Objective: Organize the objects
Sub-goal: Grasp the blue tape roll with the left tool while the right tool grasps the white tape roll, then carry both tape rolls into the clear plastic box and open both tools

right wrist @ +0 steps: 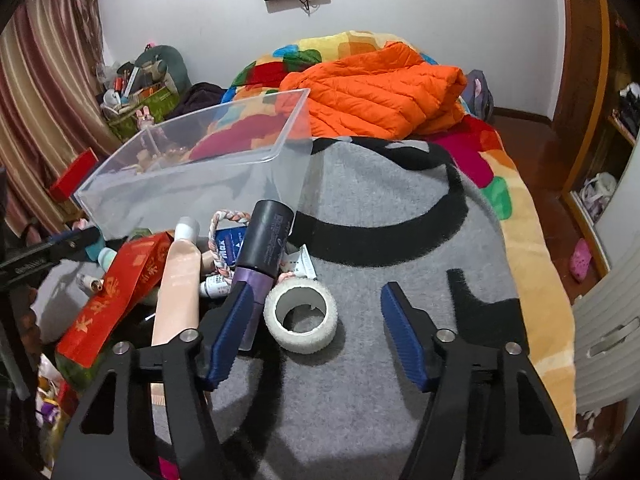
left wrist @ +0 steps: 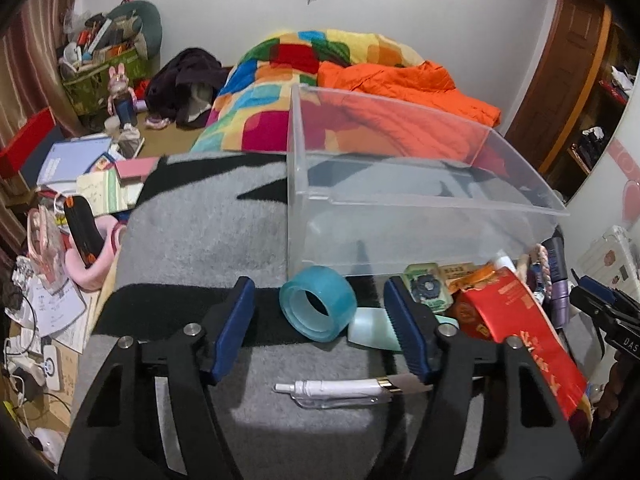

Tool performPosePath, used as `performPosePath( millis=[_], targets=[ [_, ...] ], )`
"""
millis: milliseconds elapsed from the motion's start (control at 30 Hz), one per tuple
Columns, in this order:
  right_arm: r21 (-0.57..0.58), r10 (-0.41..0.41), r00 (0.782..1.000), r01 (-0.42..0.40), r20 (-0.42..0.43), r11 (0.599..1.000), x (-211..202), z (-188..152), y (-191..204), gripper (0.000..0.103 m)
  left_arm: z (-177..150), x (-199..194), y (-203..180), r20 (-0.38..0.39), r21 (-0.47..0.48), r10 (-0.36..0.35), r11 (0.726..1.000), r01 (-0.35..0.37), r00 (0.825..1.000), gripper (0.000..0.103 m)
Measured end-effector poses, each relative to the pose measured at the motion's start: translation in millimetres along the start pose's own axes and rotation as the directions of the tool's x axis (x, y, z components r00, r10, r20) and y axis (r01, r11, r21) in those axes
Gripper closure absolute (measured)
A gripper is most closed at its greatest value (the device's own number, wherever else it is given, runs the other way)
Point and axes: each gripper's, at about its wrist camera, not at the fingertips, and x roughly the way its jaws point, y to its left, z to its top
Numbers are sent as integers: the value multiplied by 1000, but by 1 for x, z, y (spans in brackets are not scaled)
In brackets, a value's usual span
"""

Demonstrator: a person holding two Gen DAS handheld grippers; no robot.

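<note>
A translucent blue tape roll (left wrist: 318, 306) stands tilted on the grey blanket, between the fingers of my left gripper (left wrist: 317, 282). The jaws are open and the pads are clear of the roll. A white pen (left wrist: 332, 390) lies across under the gripper. My right gripper (right wrist: 316, 288) is open over a white tape roll (right wrist: 300, 316), which lies flat nearer its left finger without touching a pad. A black-and-purple bottle (right wrist: 266, 240) leans by that finger. The clear plastic bin (left wrist: 400, 200) (right wrist: 192, 164) stands just behind, holding nothing.
A pile lies between the grippers: red packet (right wrist: 120, 284), beige tube (right wrist: 178, 280), braided rope (right wrist: 228, 236), green card (left wrist: 426, 286). An orange jacket (right wrist: 380, 88) and a colourful quilt (left wrist: 256, 96) lie behind the bin. Cluttered books (left wrist: 76, 160) are left; the bed edge (right wrist: 536, 280) drops off right.
</note>
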Motion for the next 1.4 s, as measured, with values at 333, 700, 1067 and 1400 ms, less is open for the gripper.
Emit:
performPosePath(
  millis=[333, 700, 1067, 1400],
  targets=[
    [-12, 49, 999, -49, -25, 999, 2, -4, 0, 52, -3, 14, 3, -46, -38, -53, 998, 51, 998, 62],
    [-32, 58, 998, -58, -20, 998, -3, -5, 3, 69, -12, -16, -2, 26, 9, -8, 1000, 8, 1000, 62],
    [-53, 62, 991, -56, 117, 997, -42, 33, 18, 69, 19, -61, -9, 137, 39, -38, 999, 32, 990, 62],
    [-114, 111, 980, -93, 165, 989, -31, 85, 57, 69, 60, -56, -29, 146, 85, -77, 994, 65, 986, 62]
  ],
)
